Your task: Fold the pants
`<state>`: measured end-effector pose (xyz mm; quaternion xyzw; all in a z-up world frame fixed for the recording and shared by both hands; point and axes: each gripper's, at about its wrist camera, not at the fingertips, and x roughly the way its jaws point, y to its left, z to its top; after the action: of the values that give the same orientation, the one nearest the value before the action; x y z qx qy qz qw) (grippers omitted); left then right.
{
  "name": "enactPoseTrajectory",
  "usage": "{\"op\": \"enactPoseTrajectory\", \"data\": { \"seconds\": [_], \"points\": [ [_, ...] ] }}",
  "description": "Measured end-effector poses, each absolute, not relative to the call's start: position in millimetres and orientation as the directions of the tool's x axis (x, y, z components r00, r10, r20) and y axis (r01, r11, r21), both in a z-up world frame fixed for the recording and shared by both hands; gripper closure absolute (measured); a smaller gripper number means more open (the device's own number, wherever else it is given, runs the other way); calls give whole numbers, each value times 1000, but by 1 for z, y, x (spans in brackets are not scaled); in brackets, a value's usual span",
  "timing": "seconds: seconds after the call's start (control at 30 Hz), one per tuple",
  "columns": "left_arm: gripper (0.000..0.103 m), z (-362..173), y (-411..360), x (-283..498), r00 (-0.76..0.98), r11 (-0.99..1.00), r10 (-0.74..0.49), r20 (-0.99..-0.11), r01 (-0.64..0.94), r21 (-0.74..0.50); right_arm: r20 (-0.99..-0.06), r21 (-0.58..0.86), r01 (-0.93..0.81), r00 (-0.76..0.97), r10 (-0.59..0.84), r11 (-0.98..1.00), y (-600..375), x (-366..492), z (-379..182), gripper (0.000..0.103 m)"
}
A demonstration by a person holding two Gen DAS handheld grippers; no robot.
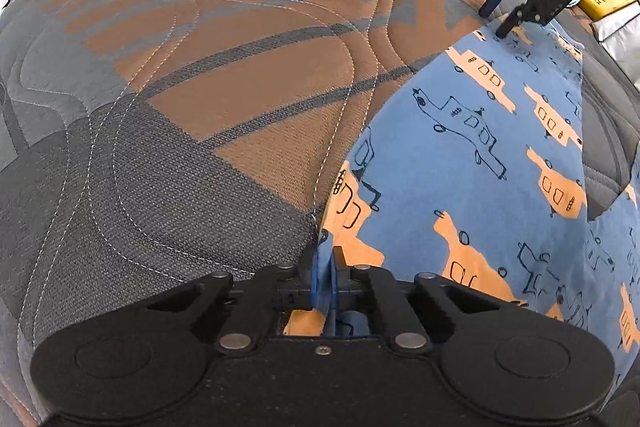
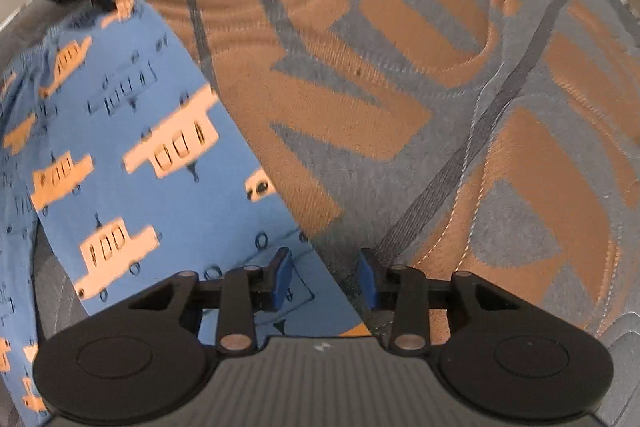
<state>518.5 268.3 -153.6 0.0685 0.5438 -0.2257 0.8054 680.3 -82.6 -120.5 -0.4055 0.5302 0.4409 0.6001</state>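
Left tool [image 1: 323, 273] clamped on pants [image 1: 480, 155] corner (right tool [image 2: 325, 277] parted, astride their edge)

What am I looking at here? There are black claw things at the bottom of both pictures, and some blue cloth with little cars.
Those claws are hand-held gripping tools, one in each of a person's hands, each carrying its own camera that looks along its fingers. The left tool is shut on a corner of the blue patterned pants, which lie on a quilted grey and orange mattress. The right tool stands open over the pants' edge and grips nothing yet. Each picture also shows the other tool far off.
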Motion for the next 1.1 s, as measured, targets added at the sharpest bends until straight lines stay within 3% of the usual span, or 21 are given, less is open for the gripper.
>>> {"op": "enactPoseTrajectory", "data": {
  "seconds": [0.07, 0.13, 0.17, 0.2, 0.27, 0.6, 0.87, 1.1],
  "points": [
    [97, -156, 268, 519, 307, 886, -287, -907, 445, -130, -996, -39, -966, 57, 64, 255, -80, 677, -125, 54],
    [97, -157, 266, 519, 310, 885, -283, -908, 448, -123, -995, -38, -966, 60, 77, 257, -81, 676, -125, 57],
    [97, -157, 266, 519, 313, 886, -280, -908, 449, -119, -995, -33, -965, 55, 79, 259, -82, 675, -124, 65],
    [98, -157, 266, 518, 317, 886, -279, -906, 450, -115, -995, -16, -962, 43, 91, 274, -84, 676, -121, 81],
    [99, -154, 267, 516, 333, 888, -274, -902, 447, -105, -993, -4, -953, 40, 113, 303, -90, 676, -112, 102],
    [100, -125, 263, 493, 437, 903, -244, -866, 428, -38, -958, -35, -923, 141, 250, 383, -110, 634, -57, 102],
    [100, -80, 260, 435, 573, 906, -263, -776, 424, 6, -911, -27, -903, 199, 362, 429, -126, 543, 1, 102],
    [100, -66, 247, 376, 601, 897, -276, -750, 441, 23, -901, -9, -883, 211, 379, 470, -145, 460, 8, 102]
  ]
}}
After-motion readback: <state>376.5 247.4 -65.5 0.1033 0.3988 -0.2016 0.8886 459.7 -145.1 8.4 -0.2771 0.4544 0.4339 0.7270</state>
